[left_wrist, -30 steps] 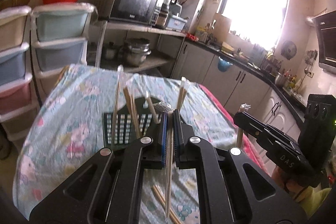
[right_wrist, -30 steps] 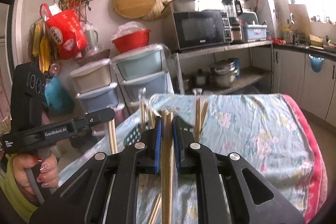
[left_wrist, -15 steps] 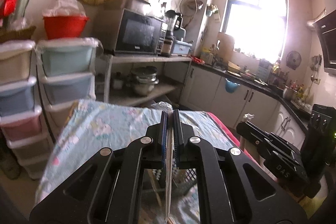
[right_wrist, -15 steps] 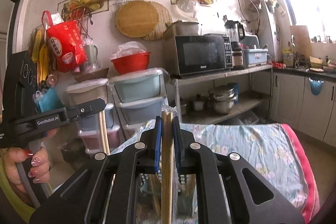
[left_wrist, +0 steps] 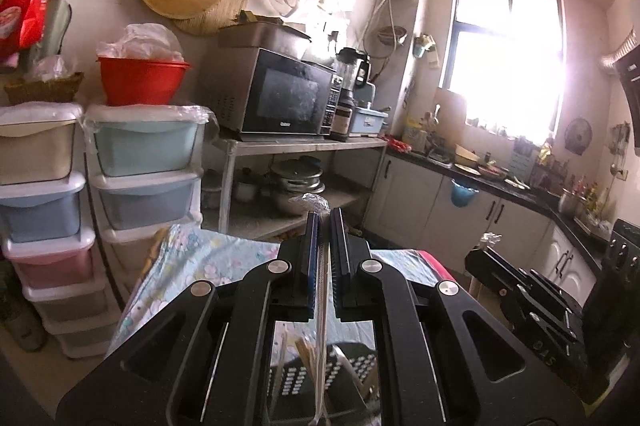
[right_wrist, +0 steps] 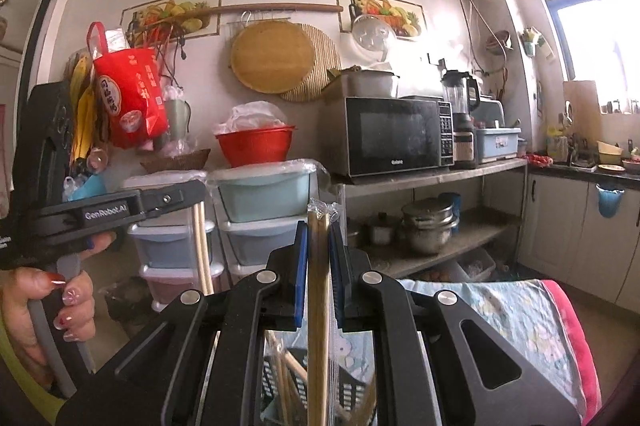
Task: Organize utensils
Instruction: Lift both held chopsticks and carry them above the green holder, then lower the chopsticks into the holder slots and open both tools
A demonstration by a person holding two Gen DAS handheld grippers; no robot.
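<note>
Left gripper: I see it clenched on one plastic-wrapped wooden chopstick pair.
Right gripper: clamped on a second wrapped pair of tan chopsticks — two sticks.
Black perforated plastic basket: below the grippers on the floral tablecloth, several loose chopsticks inside.

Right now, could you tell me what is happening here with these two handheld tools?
A person holds a claw in each hand above a floral-clothed table. The left claw is shut on a plastic-wrapped pair of wooden chopsticks, and the right claw is shut on another wrapped pair of chopsticks. A black perforated plastic basket below already holds more chopsticks.
</note>
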